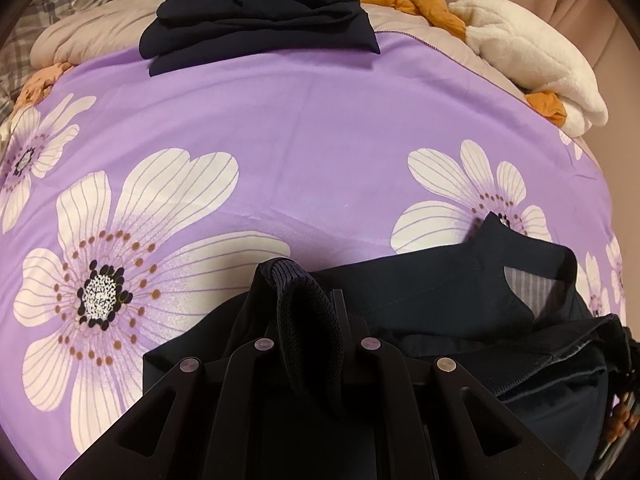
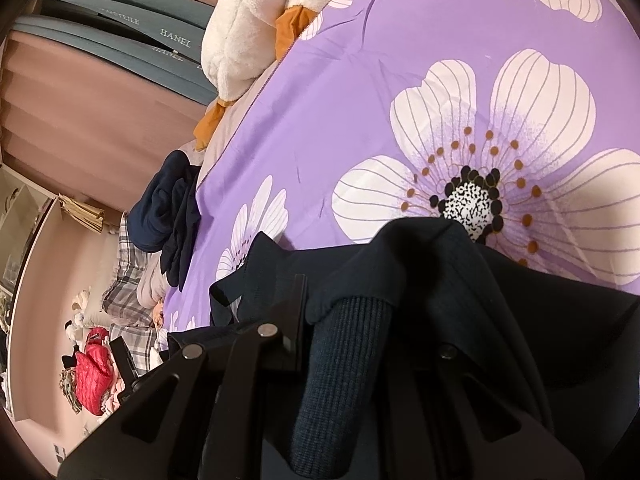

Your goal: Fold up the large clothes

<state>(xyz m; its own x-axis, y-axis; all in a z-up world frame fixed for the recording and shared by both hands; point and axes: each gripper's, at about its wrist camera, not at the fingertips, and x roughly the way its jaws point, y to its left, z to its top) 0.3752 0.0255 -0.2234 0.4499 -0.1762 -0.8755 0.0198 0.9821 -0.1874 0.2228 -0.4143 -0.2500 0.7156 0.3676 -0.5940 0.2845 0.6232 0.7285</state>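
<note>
Both hand-held grippers pinching navy jacket [image 1: 460, 300] cuffs, purple bedspread [image 1: 312, 140]

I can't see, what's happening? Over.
Both claws, left and right, shut on jacket cuffs. Jacket unfolded on bedspread. Nothing blocking.

Dark navy jacket [image 1: 460, 300], rumpled and partly spread across a purple floral bedspread [image 1: 320, 140]. Upright collar showing pale striped lining inside. Ribbed knit cuffs [image 2: 340, 360] bunched and raised at the near edge, possibly pinched. Beyond, at the far edge, a neat stack of folded dark navy clothes [image 1: 260, 12].
</note>
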